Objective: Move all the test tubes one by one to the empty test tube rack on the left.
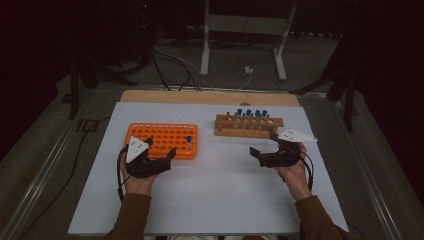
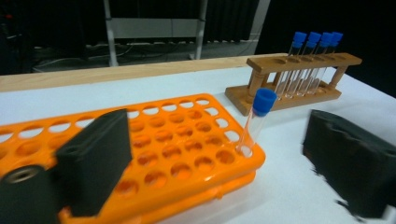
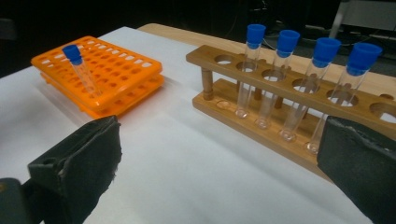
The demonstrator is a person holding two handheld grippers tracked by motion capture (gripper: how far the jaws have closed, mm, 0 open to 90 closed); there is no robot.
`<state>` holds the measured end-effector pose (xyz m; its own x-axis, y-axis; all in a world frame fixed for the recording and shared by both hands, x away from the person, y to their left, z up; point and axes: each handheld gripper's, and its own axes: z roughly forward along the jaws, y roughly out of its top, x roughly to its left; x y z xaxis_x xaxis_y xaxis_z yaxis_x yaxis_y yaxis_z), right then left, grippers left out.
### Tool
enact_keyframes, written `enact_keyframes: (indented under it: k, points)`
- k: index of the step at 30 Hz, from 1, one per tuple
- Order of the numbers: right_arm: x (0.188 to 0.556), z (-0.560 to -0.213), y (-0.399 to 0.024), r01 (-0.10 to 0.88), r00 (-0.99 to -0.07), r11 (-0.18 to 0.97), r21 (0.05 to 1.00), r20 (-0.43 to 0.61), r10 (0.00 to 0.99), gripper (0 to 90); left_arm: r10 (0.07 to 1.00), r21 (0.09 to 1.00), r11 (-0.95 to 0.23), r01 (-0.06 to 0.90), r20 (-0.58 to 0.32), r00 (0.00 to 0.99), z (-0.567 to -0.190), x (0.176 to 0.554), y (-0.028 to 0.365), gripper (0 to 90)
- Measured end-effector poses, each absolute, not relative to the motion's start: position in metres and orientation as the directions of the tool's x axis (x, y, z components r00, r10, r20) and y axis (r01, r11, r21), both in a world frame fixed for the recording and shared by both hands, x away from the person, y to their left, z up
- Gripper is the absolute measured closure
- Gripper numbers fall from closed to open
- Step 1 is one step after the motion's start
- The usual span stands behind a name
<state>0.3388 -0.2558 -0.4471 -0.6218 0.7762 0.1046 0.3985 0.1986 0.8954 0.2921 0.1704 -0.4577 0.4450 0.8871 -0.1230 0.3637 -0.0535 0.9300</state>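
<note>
Tube (image 2: 257,122): blue-capped, clear, standing a little tilted in a hole at the near right corner of the orange rack (image 1: 162,140); nothing holds it.
Handling: I judge it light, stiff, smooth and breakable; the glassy wall could slip, so a gentle hold just under the cap looks best.
Left gripper (image 1: 159,148): at the near edge of the orange rack, left of the tube; its fingers (image 2: 95,161) stand wide apart and empty, with the tube between and beyond them, untouched.
Wooden rack (image 1: 248,125): far right on the desk (image 1: 215,200), well apart from the orange rack; four more blue-capped tubes (image 3: 299,79) stand upright in its holes, and other holes are free.
Right gripper (image 1: 264,145): just near the wooden rack; fingers (image 3: 79,163) wide apart, empty.
</note>
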Motion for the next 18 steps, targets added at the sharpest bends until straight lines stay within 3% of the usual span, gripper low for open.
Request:
enact_keyframes:
  k: [5,11,18]
  points:
    - [0.343,-0.439,-0.259,0.39,-0.611,0.209,0.897,0.082,0.787,0.1,0.893,0.928,-0.086,0.363,-0.09,0.441,-0.46,0.283,0.172,0.9]
    - [0.348,-0.428,-0.264,0.397,-0.579,0.208,0.894,0.067,0.813,0.0,0.893,0.934,-0.142,0.328,-0.022,0.45,-0.459,0.28,0.169,0.8]
    - [0.365,-0.421,-0.27,0.403,-0.565,0.212,0.89,0.059,0.823,0.1,0.902,0.936,-0.129,0.328,-0.026,0.431,-0.464,0.281,0.171,0.8]
